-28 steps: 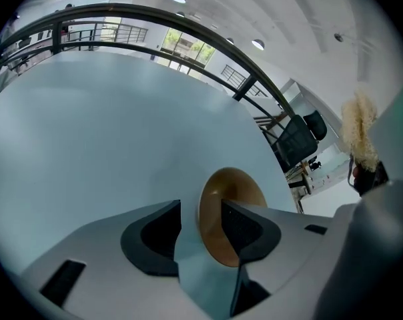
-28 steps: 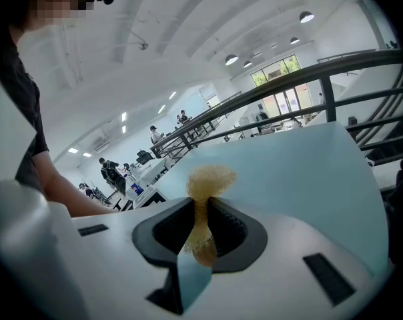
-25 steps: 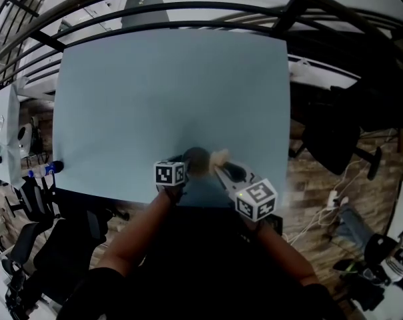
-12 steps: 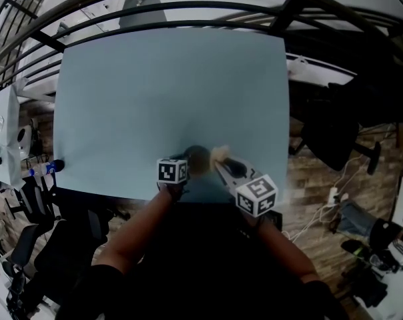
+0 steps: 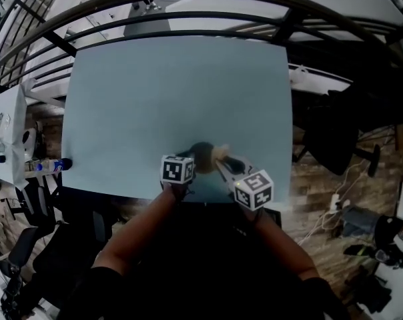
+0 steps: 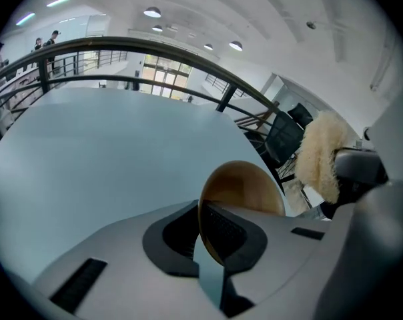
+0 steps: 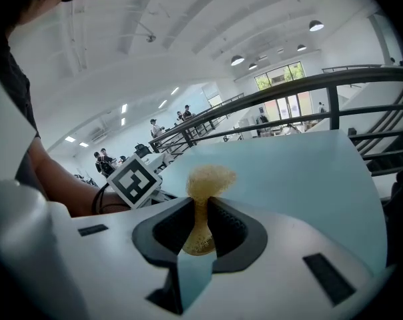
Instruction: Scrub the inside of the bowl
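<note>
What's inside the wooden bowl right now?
Nothing visible in the wooden bowl besides one jaw of the left gripper, pinching its rim. That jaw hides the lower interior. The sponge is outside.

Pale blue table (image 5: 175, 99); dark railing (image 6: 115, 41) beyond; wood-look floor (image 5: 321, 195), perhaps; round ceiling lights (image 6: 151, 12).

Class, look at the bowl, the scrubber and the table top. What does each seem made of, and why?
Bowl: probably wood or bamboo; smooth, matt brown inside, thin rim.
Scrubber: pale yellowish, fluffy fibre or sponge; it squashes thin where gripped.
Table top: plain pale blue, even, matt; material unclear.
</note>
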Demonstrator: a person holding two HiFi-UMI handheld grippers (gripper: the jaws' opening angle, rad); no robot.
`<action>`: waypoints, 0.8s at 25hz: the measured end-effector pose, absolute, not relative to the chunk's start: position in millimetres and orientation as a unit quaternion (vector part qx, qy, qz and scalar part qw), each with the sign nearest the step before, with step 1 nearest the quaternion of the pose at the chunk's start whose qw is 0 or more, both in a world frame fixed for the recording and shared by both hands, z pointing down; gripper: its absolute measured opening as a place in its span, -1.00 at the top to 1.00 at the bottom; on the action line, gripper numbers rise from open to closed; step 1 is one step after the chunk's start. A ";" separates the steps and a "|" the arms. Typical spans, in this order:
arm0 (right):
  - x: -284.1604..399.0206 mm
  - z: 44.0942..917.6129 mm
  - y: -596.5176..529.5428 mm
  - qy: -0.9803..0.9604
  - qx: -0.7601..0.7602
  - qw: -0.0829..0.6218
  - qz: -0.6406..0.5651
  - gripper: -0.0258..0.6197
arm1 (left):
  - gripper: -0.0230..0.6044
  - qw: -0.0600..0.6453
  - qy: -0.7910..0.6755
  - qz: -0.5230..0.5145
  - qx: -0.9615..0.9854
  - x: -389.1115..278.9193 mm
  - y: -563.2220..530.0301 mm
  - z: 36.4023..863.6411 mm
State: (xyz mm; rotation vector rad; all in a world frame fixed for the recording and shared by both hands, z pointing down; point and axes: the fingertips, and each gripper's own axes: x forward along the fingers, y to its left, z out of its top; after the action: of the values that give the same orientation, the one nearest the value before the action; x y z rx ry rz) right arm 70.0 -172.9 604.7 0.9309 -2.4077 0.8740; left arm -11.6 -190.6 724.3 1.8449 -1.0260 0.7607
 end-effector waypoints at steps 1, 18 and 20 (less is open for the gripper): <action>64.2 603.6 -172.3 -0.866 0.334 0.210 0.309 0.72 | 0.91 0.426 -0.412 0.301 0.747 -12.5 -193.4 715.6; -3.2 619.8 -165.2 -0.828 0.340 0.408 0.183 0.72 | 0.91 0.307 -0.417 0.314 0.795 -28.1 -182.8 633.1; -11.1 622.6 -158.2 -0.828 0.325 0.422 0.177 0.72 | 0.91 0.303 -0.420 0.311 0.797 -32.0 -183.0 630.7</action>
State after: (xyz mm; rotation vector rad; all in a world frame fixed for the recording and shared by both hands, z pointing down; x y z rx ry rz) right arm -11.1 -158.2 622.6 0.8133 -2.0741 0.4424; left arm -32.0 -183.0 630.7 2.1127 -1.1131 0.8257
